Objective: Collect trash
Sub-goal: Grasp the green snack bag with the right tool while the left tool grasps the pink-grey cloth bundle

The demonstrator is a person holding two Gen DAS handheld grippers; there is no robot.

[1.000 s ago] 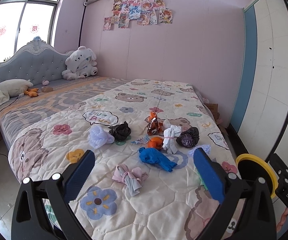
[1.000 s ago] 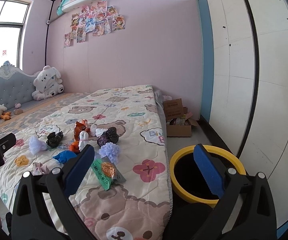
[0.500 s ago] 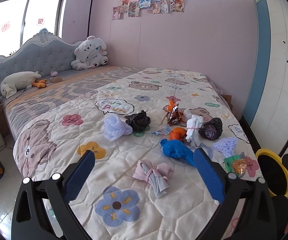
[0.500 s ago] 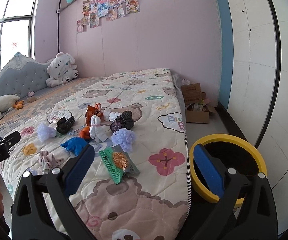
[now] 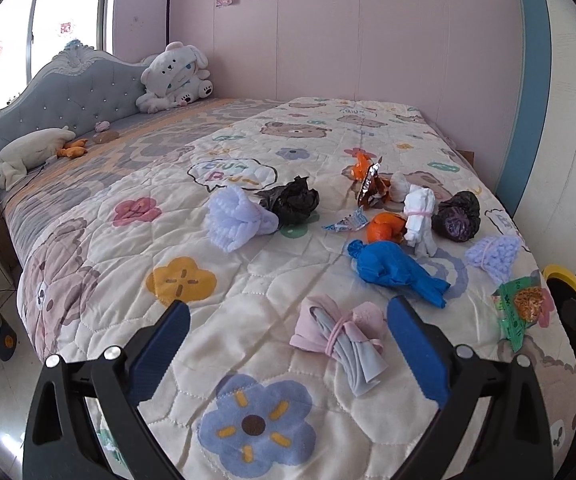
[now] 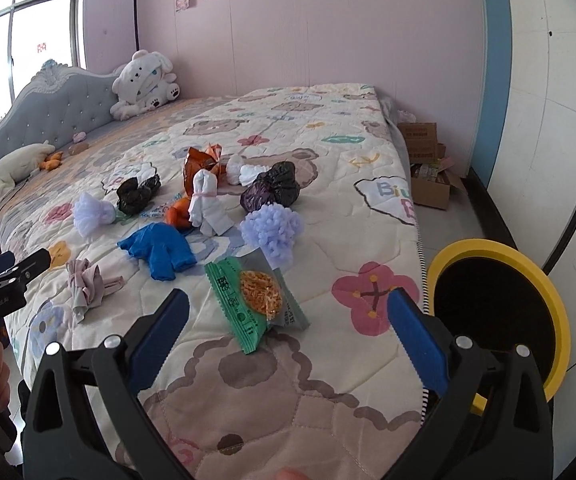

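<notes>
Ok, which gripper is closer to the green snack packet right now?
Right. The right gripper hangs open just short of the green snack packet, which lies between its fingertips. The left gripper is off to the packet's left, facing the pink cloth bundle.

A home bedroom: a quilted bed (image 5: 248, 280) with tufted headboard (image 5: 68, 92), plush bear (image 5: 176, 76) upper left, pink walls.

Bright daylight from the blown-out window (image 5: 28, 40) at left; sharp focus, soft shadows, strong fisheye bending at edges.
</notes>
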